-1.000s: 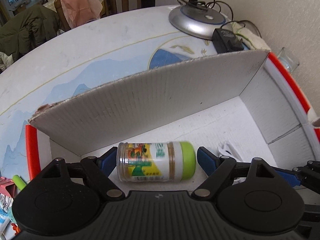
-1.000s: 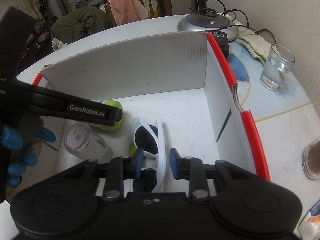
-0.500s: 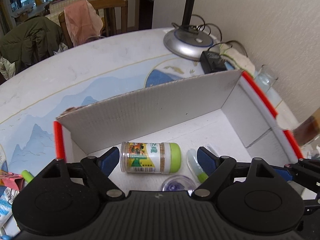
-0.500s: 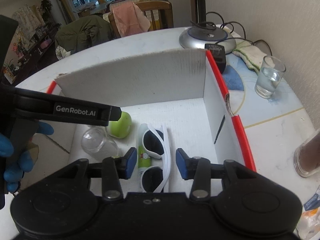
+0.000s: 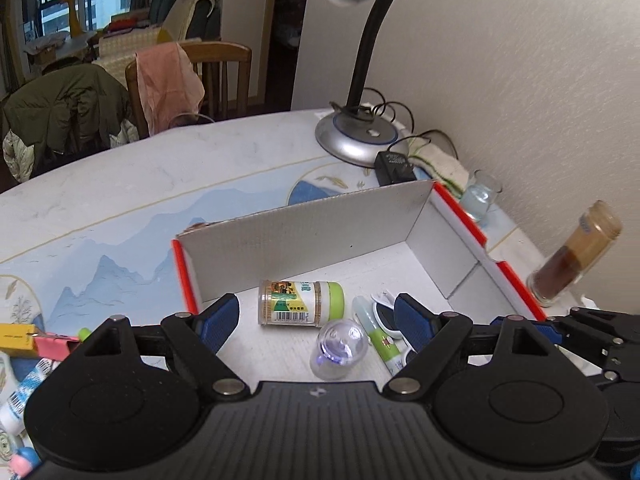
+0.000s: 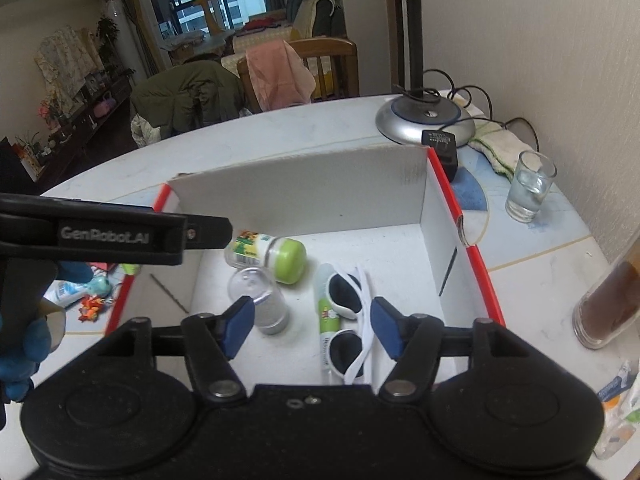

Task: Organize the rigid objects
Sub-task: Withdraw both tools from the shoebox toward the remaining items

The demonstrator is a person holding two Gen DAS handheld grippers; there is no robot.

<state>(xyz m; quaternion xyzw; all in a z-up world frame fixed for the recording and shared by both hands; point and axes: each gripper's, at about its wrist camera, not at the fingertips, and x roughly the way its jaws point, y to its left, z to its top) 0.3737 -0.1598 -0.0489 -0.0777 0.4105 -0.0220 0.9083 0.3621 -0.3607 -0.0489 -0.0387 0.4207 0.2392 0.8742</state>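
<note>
A white cardboard box (image 5: 304,228) (image 6: 304,196) with red edges holds a green-lidded jar (image 5: 301,303) (image 6: 272,252) on its side, a clear plastic cup (image 5: 338,347) (image 6: 260,300), a white-and-green tube (image 5: 378,338) (image 6: 329,316) and white sunglasses (image 6: 350,320) (image 5: 384,312). My left gripper (image 5: 316,322) hangs open above the box, nothing between its fingers. My right gripper (image 6: 312,328) is above the sunglasses with its jaws opening; the pads do not touch them. The left gripper's arm (image 6: 112,236) crosses the right wrist view.
A lamp base (image 5: 356,140) (image 6: 424,120) and black adapter (image 5: 394,164) stand behind the box. A water glass (image 6: 528,186) and a brown-filled jar (image 5: 572,256) (image 6: 608,304) stand to its right. Small packets and toys (image 5: 24,356) lie left of the box. Chairs with clothes stand beyond the table.
Both grippers have risen and drawn back from the box. The right gripper's jaws have spread and let go of the sunglasses, which lie in the box. The jar stays where it lay.
</note>
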